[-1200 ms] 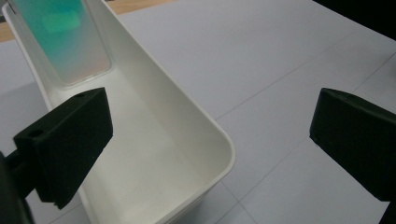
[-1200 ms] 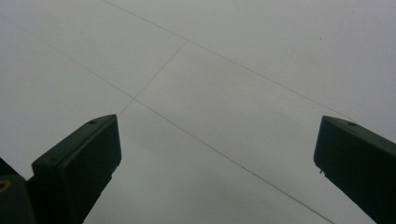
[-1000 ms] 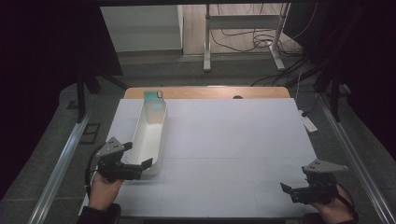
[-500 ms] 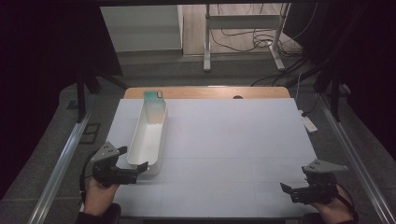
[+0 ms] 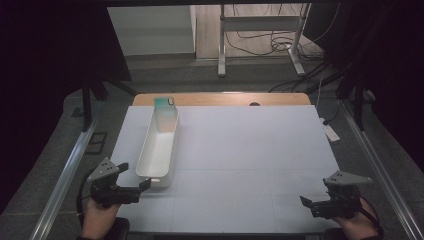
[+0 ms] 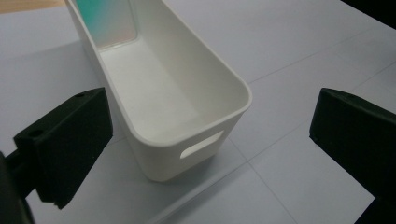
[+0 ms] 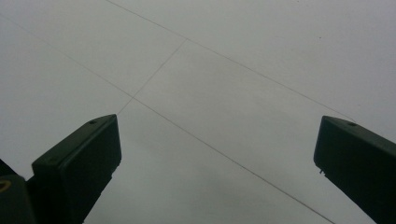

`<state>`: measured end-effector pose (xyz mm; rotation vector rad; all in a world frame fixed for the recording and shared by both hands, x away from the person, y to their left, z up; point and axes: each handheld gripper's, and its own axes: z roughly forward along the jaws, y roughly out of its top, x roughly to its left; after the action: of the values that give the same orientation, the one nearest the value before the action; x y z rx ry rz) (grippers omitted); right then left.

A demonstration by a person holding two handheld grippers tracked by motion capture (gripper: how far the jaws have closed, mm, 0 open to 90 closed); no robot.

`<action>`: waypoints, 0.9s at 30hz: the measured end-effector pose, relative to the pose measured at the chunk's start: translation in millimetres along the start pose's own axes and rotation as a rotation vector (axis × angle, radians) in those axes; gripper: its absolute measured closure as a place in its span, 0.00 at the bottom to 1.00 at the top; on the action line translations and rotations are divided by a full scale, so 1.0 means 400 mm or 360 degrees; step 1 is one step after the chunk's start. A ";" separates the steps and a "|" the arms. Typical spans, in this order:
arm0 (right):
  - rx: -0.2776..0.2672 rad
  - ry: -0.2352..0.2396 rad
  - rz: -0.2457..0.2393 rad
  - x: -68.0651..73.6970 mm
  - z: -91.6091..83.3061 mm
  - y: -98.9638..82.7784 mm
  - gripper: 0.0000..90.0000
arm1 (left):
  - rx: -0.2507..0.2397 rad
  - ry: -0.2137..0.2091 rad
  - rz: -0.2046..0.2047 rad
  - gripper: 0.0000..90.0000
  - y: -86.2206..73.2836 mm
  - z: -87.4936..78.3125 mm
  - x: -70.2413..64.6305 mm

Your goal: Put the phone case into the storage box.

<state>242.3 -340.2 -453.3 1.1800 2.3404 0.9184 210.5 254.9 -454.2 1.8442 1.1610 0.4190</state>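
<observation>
A dim room surrounds a table (image 5: pixel 240 160) covered with a pale sheet marked by thin grid lines; a strip of bare wood shows along its far edge, and beyond it stand metal stand legs and loose cables on the floor.

At the near left corner of the table, the person's left hand (image 5: pixel 97 217) holds the left gripper (image 5: pixel 142 186), which points toward the near end of a long, narrow white bin (image 5: pixel 159 150). Its jaws stand wide apart and grip nothing. In the left gripper view the bin's (image 6: pixel 173 107) near end wall, with an oblong handle slot, sits between the two jaws but ahead of them, touching neither. The bin lies lengthwise on the left part of the table, running from near the left gripper away toward the far edge. At its far end a pale carton with a teal top (image 5: pixel 164 106) stands upright inside it.

The middle of the table is bare sheet.

At the near right corner, the right hand (image 5: pixel 357 225) holds the right gripper (image 5: pixel 306 201) low over the sheet, well apart from the bin. In the right gripper view its jaws are spread wide, with only the gridded sheet between them.
</observation>
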 end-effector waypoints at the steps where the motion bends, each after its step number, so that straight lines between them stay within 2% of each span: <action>1: 0.0002 -0.0001 0.0000 0.000 0.000 0.000 0.01 | 0.0003 0.0003 -0.0001 0.00 -0.002 -0.002 0.000; 27: 0.0008 -0.0008 -0.0001 0.001 0.001 0.000 0.01 | 0.0104 0.0086 0.0007 0.00 -0.043 -0.026 -0.010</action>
<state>242.4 -339.8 -453.4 1.1819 2.3406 0.9088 192.1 259.8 -462.1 1.9023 1.2199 0.4403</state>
